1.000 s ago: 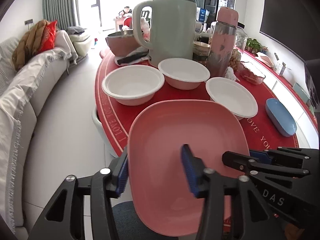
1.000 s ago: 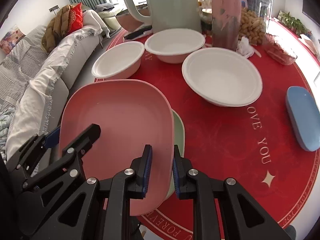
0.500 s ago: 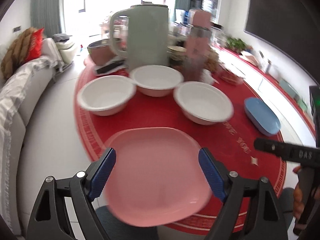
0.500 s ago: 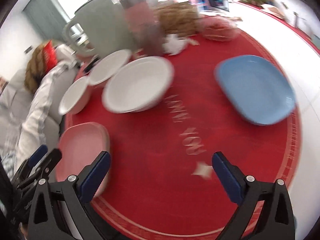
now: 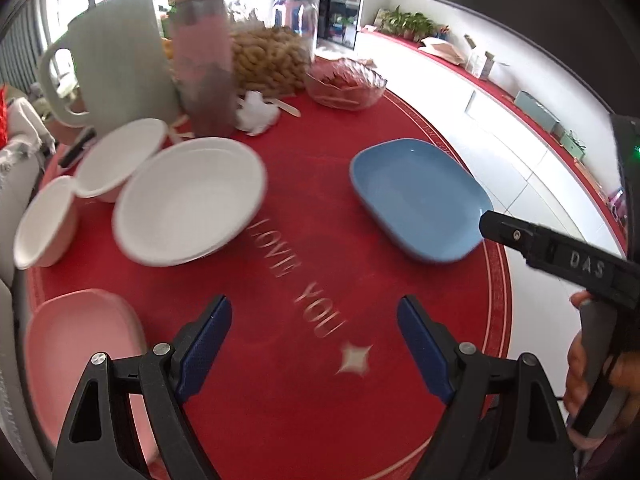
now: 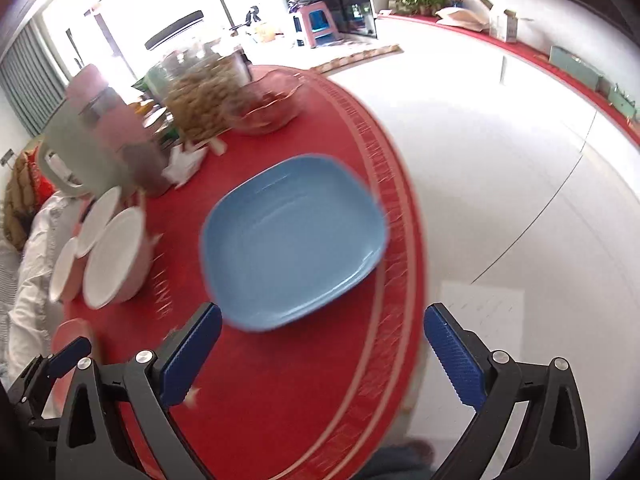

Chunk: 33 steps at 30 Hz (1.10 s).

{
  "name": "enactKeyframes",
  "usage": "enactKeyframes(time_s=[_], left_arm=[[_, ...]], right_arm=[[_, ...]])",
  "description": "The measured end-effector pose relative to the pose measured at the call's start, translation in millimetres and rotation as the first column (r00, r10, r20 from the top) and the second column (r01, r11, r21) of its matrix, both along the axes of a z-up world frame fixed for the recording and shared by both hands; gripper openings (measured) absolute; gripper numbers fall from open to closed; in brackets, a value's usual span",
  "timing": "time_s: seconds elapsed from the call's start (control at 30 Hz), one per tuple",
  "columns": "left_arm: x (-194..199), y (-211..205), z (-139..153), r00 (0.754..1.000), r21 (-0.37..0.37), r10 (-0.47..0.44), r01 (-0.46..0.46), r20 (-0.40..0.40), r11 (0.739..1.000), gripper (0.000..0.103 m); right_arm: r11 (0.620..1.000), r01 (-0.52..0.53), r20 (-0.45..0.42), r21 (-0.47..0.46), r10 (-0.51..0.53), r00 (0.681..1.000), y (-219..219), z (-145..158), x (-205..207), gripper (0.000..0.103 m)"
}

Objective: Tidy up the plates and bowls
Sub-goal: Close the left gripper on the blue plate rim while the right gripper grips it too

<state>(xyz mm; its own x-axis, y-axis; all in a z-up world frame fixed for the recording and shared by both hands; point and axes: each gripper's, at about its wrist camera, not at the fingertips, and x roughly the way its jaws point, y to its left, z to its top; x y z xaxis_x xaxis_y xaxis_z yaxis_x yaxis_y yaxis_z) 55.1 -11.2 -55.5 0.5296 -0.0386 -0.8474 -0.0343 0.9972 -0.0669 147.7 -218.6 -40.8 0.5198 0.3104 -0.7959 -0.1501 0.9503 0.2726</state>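
A blue plate [image 5: 416,196] lies on the red round table [image 5: 320,400], near its right edge. My left gripper [image 5: 314,312] hovers open over the cloth's lettering, short of that plate, with nothing between its fingers. The right gripper [image 6: 324,320] is open too, and the near rim of the blue plate [image 6: 292,240] sits just beyond its left fingertip. A pink plate [image 5: 80,332] rests at the table's left front. Three white bowls [image 5: 188,204] stand close together at the left, partly overlapping. One finger of the right gripper [image 5: 560,256] shows at the right of the left wrist view.
At the back of the table stand a pale green kettle [image 5: 116,52], a pink bottle [image 5: 204,60], a jar of peanuts [image 5: 272,52] and a glass dish [image 5: 346,84]. White floor [image 6: 500,180] lies past the table's right edge.
Both grippers let go of the pink plate and opened wide. Both swung right across the table, and the blue plate has come into the middle of both views.
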Motion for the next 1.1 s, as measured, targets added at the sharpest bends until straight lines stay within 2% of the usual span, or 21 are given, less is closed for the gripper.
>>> enactKeyframes(time_s=[0.3,0.5,0.57,0.6,0.67,0.73,0.77,0.83,0.87,0.93,1.0,1.03,1.1], left_arm=[[64.9,-23.9,-13.4,0.994,0.041,0.107,-0.107,-0.008,0.993,0.087],[98.5,-31.4,-32.8,0.987,0.076,0.153,-0.15,-0.041,0.986,0.087],[104.9,-32.3,-39.6,0.986,0.081,0.154,-0.149,-0.059,0.986,0.087],[108.9,-33.4,-44.3,0.985,0.08,0.155,-0.149,-0.072,0.986,0.087],[111.6,-33.7,-47.1,0.985,0.07,0.157,-0.152,-0.065,0.986,0.088],[115.9,-35.3,-47.0,0.986,0.076,0.153,-0.148,-0.061,0.986,0.088],[117.8,-35.0,-47.4,0.986,0.067,0.15,-0.146,-0.066,0.987,0.088],[119.9,-33.5,-48.5,0.986,0.039,0.149,-0.146,-0.073,0.988,0.088],[119.9,-33.8,-48.4,0.987,0.041,0.142,-0.14,-0.069,0.989,0.086],[117.8,-34.5,-46.3,0.991,0.038,0.127,-0.125,-0.053,0.991,0.078],[112.6,-35.6,-43.1,0.995,0.031,0.093,-0.091,-0.038,0.995,0.053],[109.8,-35.6,-41.9,0.997,0.023,0.076,-0.075,-0.033,0.997,0.045],[101.9,-32.9,-40.9,0.997,0.021,0.062,-0.062,-0.039,0.998,0.043]], right_arm=[[0.996,-0.04,0.053,-0.079,0.044,0.998,-7.2,-14.7,52.7,0.102],[0.994,-0.078,0.035,-0.083,0.081,0.996,-0.6,-30.7,83.2,0.101],[0.992,-0.09,0.032,-0.089,0.093,0.995,2.3,-35.9,89.5,0.093],[0.991,-0.098,0.024,-0.095,0.101,0.995,3.8,-38.7,92.5,0.084],[0.986,-0.092,0.05,-0.142,0.1,0.994,6.6,-38.3,94.3,0.08],[0.981,-0.092,0.059,-0.169,0.104,0.993,8.3,-37.0,95.4,0.064],[0.979,-0.101,0.062,-0.179,0.114,0.992,10.2,-36.6,94.8,0.061],[0.977,-0.138,0.073,-0.164,0.152,0.986,12.2,-36.1,90.1,0.038],[0.975,-0.155,0.075,-0.158,0.168,0.983,14.6,-35.9,86.7,0.033],[0.975,-0.156,0.08,-0.16,0.171,0.982,17.3,-36.0,78.5,0.028],[0.977,-0.165,0.076,-0.135,0.176,0.981,19.0,-36.2,70.0,0.023],[0.978,-0.171,0.068,-0.118,0.18,0.981,20.9,-36.1,65.3,0.02],[0.98,-0.167,0.056,-0.105,0.173,0.983,22.3,-35.9,52.0,0.019]])
